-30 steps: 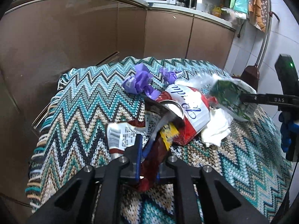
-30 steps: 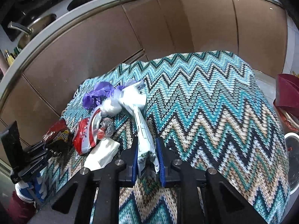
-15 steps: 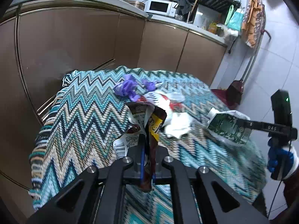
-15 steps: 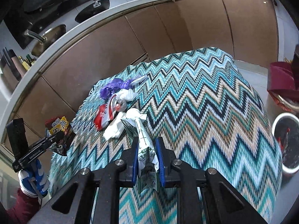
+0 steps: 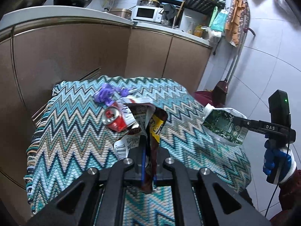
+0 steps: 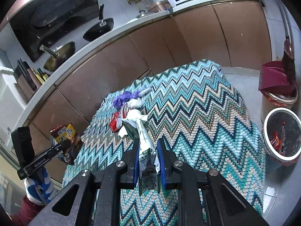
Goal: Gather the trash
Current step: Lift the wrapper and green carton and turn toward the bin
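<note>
Both grippers had lifted clear of table point(image 5: 188, 101). Left gripper point(image 5: 148, 162) clamped brown snack wrapper point(image 5: 153, 124); right gripper point(image 6: 148, 162) clamped green-white carton point(image 6: 144, 139). Crushed can point(image 5: 114, 118), purple scrap point(image 5: 104, 94) remained on cloth. Bin point(image 6: 269, 146) stood right: deposit judged next.

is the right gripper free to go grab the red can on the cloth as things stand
Probably not yet. The right gripper is shut on a green and white carton, so its fingers are full. The red can lies uncovered on the cloth, with nothing over it; the carton would need dropping first.
</note>
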{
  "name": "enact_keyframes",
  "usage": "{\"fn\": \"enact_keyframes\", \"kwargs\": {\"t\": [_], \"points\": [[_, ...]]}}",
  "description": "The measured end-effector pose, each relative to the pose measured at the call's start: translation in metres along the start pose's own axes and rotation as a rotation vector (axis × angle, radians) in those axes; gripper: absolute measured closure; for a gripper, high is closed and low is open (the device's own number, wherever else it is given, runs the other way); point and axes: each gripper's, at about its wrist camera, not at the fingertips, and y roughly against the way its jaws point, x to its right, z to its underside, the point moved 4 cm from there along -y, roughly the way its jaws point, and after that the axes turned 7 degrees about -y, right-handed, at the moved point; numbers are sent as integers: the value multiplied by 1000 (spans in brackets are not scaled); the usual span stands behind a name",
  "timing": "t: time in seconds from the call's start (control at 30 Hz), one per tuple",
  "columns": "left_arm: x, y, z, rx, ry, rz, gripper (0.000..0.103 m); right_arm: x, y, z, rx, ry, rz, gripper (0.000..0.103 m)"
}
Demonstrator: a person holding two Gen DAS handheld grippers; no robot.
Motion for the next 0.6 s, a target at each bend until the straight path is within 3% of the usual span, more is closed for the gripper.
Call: {"fn": "enact_keyframes", "kwargs": {"t": [0.27, 0.6], "points": [[53, -28, -37, -12, -72, 67, 98, 35, 40, -20, 120, -52, 22, 87], [189, -137, -93, -100, -252, 269, 98, 147, 106, -45, 340, -173, 289, 87]]}}
